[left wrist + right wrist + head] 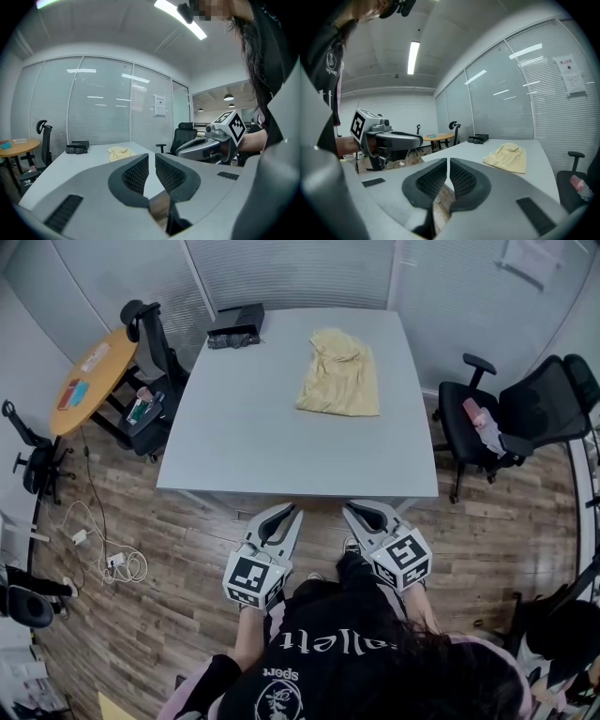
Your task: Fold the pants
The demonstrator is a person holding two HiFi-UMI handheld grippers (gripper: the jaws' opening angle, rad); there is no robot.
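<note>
Grey fingers (136, 174) of left gripper (152, 158) and right gripper (447, 162) together but for a slit, empty.

We are wearing a black top (319, 657) printed with white lettering and a round white emblem. Pink fabric (184, 699) is showing at its outer edges, and long dark hair (441, 676) is falling over it. The left gripper (281, 514) and right gripper (364, 512) are showing pale grey shells and black ribbed pads (136, 174). Each is wearing a cube (253, 579) of black-and-white square markers.
</note>
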